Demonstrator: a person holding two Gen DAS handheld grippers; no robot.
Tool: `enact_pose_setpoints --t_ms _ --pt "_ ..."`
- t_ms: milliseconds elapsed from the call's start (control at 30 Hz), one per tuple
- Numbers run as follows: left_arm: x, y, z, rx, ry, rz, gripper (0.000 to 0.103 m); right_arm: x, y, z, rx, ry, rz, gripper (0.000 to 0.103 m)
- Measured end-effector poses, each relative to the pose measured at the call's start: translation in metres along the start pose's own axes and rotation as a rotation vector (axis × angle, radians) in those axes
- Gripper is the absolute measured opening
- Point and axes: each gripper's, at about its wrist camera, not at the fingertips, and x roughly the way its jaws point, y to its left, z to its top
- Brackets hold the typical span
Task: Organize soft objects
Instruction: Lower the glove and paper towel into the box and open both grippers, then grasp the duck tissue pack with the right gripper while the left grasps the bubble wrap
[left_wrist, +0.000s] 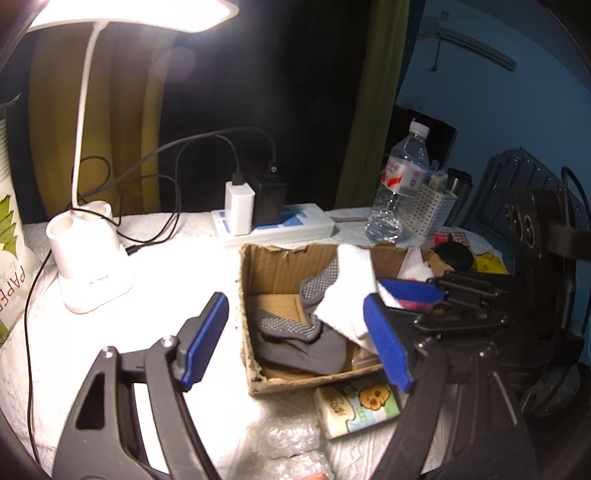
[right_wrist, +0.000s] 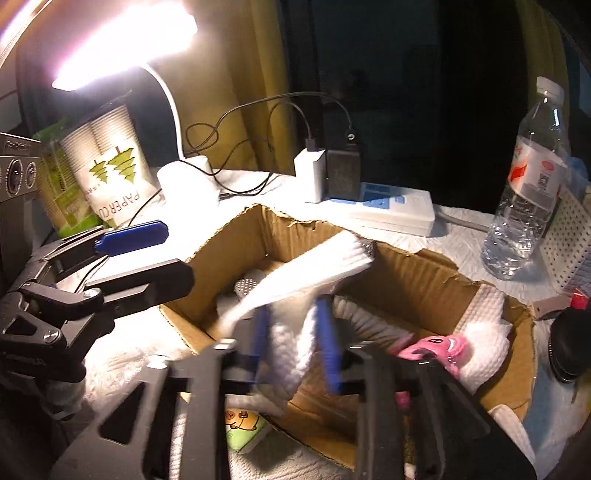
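A white sock (right_wrist: 295, 273) hangs over the open cardboard box (right_wrist: 417, 280), pinched by the right gripper (right_wrist: 293, 343), whose blue fingers (right_wrist: 327, 343) are narrowed onto the fabric (that view is motion-blurred, so the exact contact line is hard to read). In the left wrist view the same white sock (left_wrist: 349, 295) droops from the right gripper (left_wrist: 384, 295) above the cardboard box (left_wrist: 280, 266), near its right wall. Grey grip-dot socks (left_wrist: 295, 332) lie on the box floor, and another dotted grey piece leans against the back wall behind the white one. A pink soft toy (right_wrist: 439, 347) rests in the box's right part on more white fabric.

The left gripper (left_wrist: 295, 332) is spread wide and holds nothing; one blue finger (left_wrist: 205, 332) is over the bench left of the box, the other over the box's right side.

A cartoon-printed tissue pack (left_wrist: 356, 410) lies just in front of the box. Around it on the white-covered bench (left_wrist: 177, 258) stand a lit desk lamp (left_wrist: 90, 258), a power strip (left_wrist: 288, 225) with chargers, a water bottle (left_wrist: 400, 184) and a paper cup pack (right_wrist: 107, 170).
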Motion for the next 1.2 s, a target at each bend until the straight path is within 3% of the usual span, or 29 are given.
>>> enact_pose_setpoints --t_ms 467,900,1200 --pt "-0.051 -0.016 -0.006 0.034 -0.048 -0.009 0.076 -0.049 0.022 -0.009 -0.037 -0.044 -0.12 0.057" --pt "-0.083 -0.022 -0.031 0.039 -0.045 -0.012 0.076 -0.084 0.044 -0.038 -0.012 -0.058 -0.137 0.057" --pt "-0.084 -0.012 -0.053 0.025 -0.011 -0.011 0.076 -0.08 0.053 -0.057 0.016 -0.027 -0.131 0.058"
